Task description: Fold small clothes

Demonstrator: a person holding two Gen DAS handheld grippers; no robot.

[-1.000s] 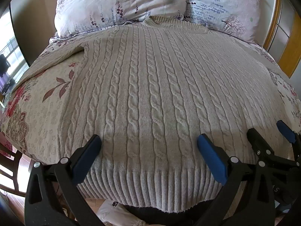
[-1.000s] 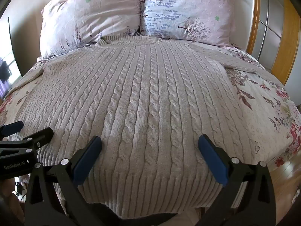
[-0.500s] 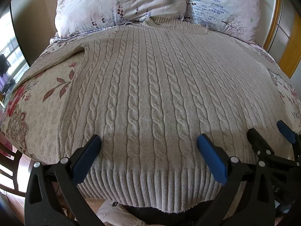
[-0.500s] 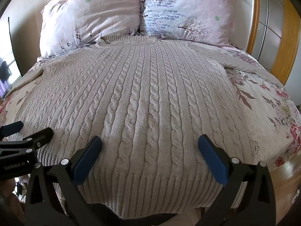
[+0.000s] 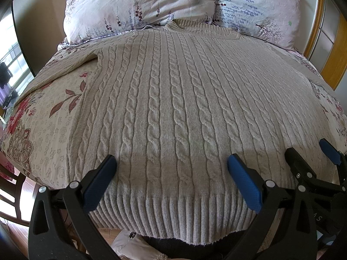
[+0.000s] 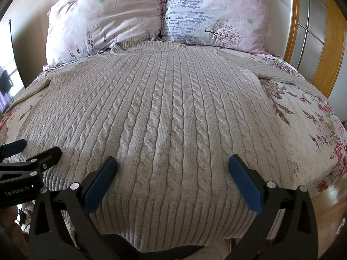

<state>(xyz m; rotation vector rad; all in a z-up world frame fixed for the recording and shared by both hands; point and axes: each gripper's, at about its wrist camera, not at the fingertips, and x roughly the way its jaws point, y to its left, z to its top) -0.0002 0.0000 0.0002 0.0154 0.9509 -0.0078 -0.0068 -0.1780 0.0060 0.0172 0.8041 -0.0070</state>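
Beige cable-knit sweater (image 5: 173, 108) lies flat and spread out on the floral bedsheet (image 5: 49, 117), straight ahead of both grippers, collar at the far end touching the two pillows (image 6: 104, 21), ribbed hem nearest, hanging slightly over the bed edge. Left gripper (image 5: 171, 162) is spread wide, holding nothing, blue pads (image 5: 243, 182) poised over the knit just above the hem band; can't tell if the tips touch the fabric. Right gripper (image 6: 172, 162) same: jaws wide apart, nothing between them, poised over the lower sweater body near the hem, contact unclear. The two grippers sit side by side, close together; in the left wrist view the right gripper shows at the far right edge, in the right wrist view the left gripper shows at the far left edge, with "GenRobot.AI" print on its body. One sleeve runs out to the left of the left gripper over the bedsheet, the other sleeve (image 6: 282, 73) runs out to the right beyond the right gripper. Wooden headboard frame (image 6: 334, 43) far right behind the pillows. Wood floor (image 6: 325, 212) visible right of the bed.
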